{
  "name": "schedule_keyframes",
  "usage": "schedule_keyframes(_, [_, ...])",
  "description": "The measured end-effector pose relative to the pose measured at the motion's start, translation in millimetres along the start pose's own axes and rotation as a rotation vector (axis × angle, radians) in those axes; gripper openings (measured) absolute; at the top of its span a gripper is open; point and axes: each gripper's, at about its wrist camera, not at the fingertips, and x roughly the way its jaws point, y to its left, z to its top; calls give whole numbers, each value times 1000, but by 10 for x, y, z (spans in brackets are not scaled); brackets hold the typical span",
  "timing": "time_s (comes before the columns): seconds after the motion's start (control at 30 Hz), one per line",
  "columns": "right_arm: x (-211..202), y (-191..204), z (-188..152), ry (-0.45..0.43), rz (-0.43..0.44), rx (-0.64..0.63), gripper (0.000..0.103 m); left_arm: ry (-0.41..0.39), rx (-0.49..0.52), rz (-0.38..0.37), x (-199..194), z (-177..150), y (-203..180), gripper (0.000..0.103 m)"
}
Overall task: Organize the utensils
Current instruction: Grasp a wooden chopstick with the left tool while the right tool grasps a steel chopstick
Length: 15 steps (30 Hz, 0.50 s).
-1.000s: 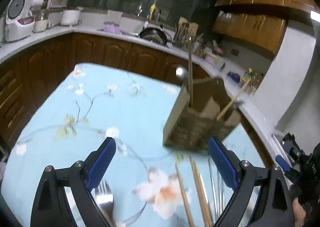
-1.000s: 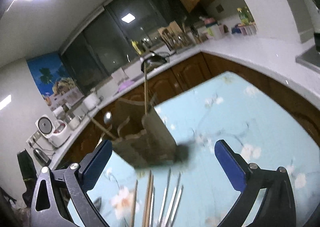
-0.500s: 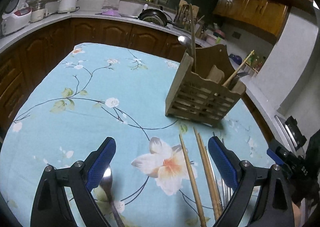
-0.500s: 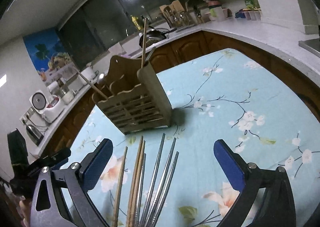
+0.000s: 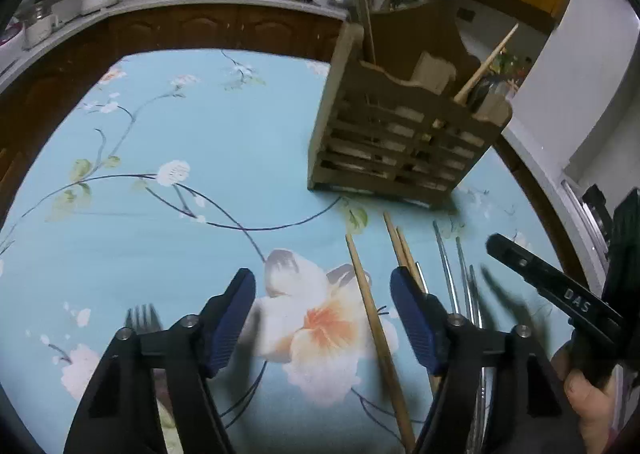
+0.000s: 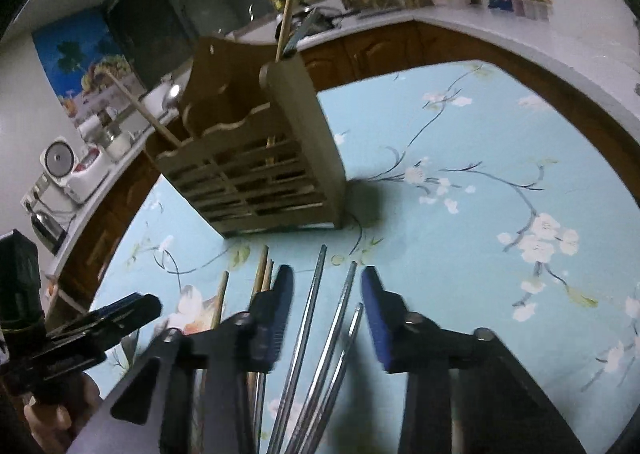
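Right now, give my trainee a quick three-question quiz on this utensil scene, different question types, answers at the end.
1. True or false: the right gripper is shut on a metal chopstick.
2. Multiple choice: where does the fork lie? A) in the caddy B) on the tablecloth beside the left gripper's left finger C) on the counter
3. Fill in: the wooden chopstick between the left gripper's jaws lies in front of the wooden ____.

Key:
1. False. Its jaws are open, either side of the metal chopsticks.
2. B
3. caddy
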Motion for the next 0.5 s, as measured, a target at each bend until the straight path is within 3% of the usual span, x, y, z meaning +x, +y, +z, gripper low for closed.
schedule_keyframes(0.37, [488,105,94,118,-16,-74,15,90,38,15,390,137,-120,52])
schedule_keyframes(0.5, [468,124,102,120,-29,-107,11,106,78,47,558,178,-221,47])
